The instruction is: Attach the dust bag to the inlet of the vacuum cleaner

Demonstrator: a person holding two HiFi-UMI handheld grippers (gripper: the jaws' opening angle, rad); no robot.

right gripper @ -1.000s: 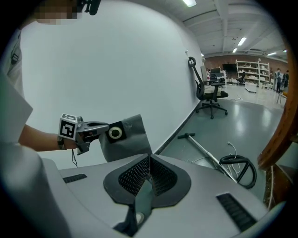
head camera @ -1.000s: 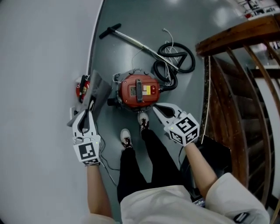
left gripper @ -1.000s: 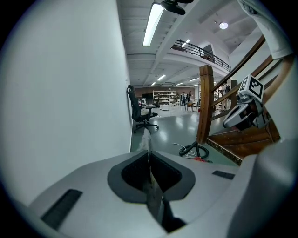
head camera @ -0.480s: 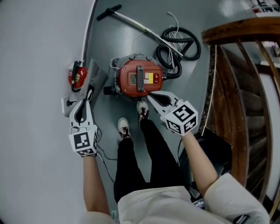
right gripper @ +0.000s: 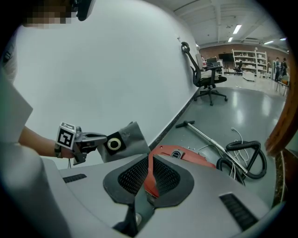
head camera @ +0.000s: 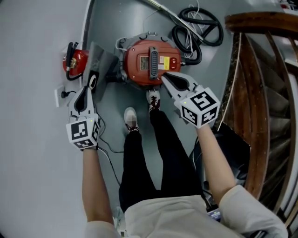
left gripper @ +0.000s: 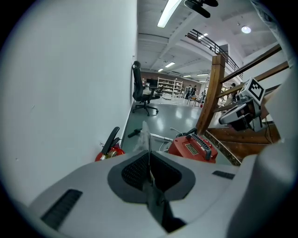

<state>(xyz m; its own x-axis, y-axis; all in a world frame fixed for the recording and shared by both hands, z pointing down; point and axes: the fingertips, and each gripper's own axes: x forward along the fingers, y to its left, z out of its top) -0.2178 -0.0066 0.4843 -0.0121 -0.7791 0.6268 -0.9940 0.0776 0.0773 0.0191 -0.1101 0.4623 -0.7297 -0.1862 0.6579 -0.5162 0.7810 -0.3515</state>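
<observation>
The red vacuum cleaner (head camera: 151,62) stands on the grey floor just ahead of the person's shoes. My left gripper (head camera: 89,93) is shut on the grey dust bag (head camera: 100,60), which hangs to the left of the vacuum beside its dark inlet stub (head camera: 111,76). In the right gripper view the bag (right gripper: 128,137) shows a black collar with a white-ringed hole (right gripper: 113,144). In the left gripper view only the bag's thin edge (left gripper: 145,135) shows between the jaws. My right gripper (head camera: 166,77) is shut and holds nothing, its tips over the vacuum's near right edge.
A red fire extinguisher (head camera: 72,60) stands against the white wall (head camera: 32,93) left of the bag. A black hose coil (head camera: 198,23) and a metal wand (head camera: 160,5) lie beyond the vacuum. A wooden stair railing (head camera: 260,69) runs along the right.
Both grippers have come lower and nearer to the vacuum. The left gripper has carried the bag close to the vacuum's left side. Both stay shut.
</observation>
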